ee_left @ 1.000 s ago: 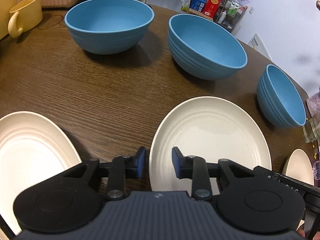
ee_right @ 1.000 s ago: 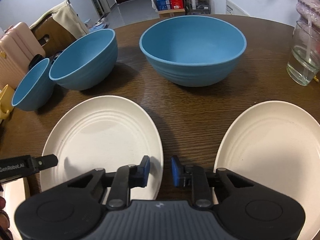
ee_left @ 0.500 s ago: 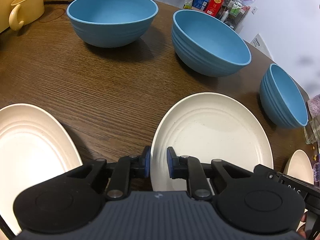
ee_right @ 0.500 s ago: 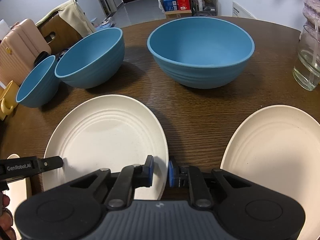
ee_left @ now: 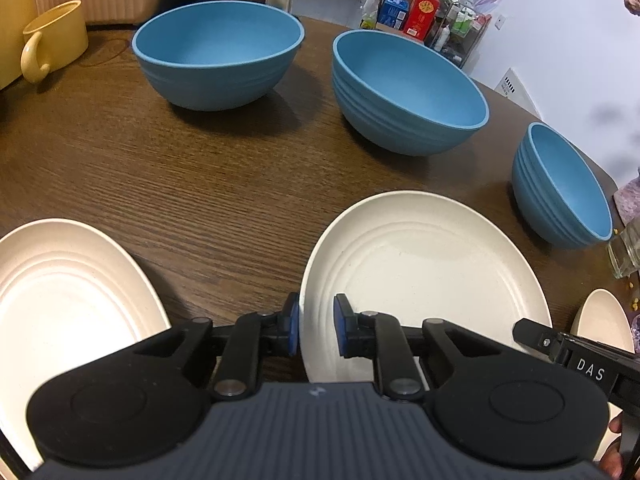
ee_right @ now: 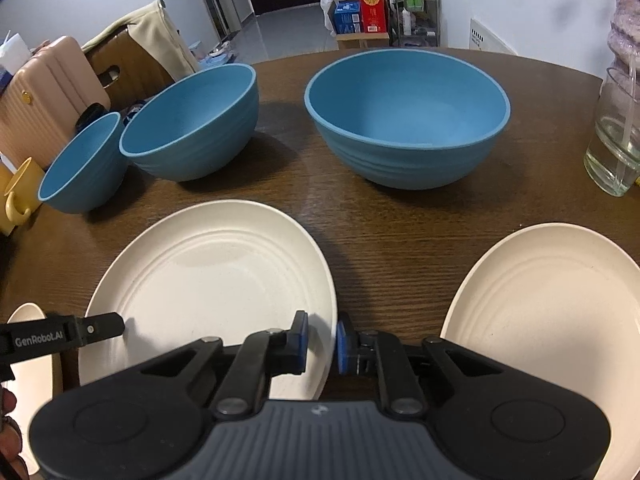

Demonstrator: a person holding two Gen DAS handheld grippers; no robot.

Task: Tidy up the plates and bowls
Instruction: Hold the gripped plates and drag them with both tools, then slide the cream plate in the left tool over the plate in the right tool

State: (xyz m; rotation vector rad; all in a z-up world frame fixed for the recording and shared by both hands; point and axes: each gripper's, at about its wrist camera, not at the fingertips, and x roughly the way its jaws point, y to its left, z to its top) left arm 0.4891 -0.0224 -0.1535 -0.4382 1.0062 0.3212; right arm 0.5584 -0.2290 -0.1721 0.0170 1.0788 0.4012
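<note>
As both tools (ee_left: 316, 330) (ee_right: 322, 344) pinch it, plate (ee_left: 420, 276) sits btwn.

Left tool (ee_left: 316, 330) now pinched on the near-left rim of the middle cream plate (ee_left: 424, 280), right tool (ee_right: 322, 342) likewise closed on its near-right rim.

Left handheld gripper (ee_left: 316, 330): matte black plastic; a dark grey ribbed housing at the centre; a round black disc on each side; two black linkage arms joined by silver pivot screws; short black fingers (ee_left: 347, 330) faced with blue pads. Right handheld gripper (ee_right: 322, 340): the same build, colours and silver screws; white "DAS" lettering on its side, seen from the left camera. White "GenRobot.AI" lettering and one small screw mark the left gripper's black side.
</note>
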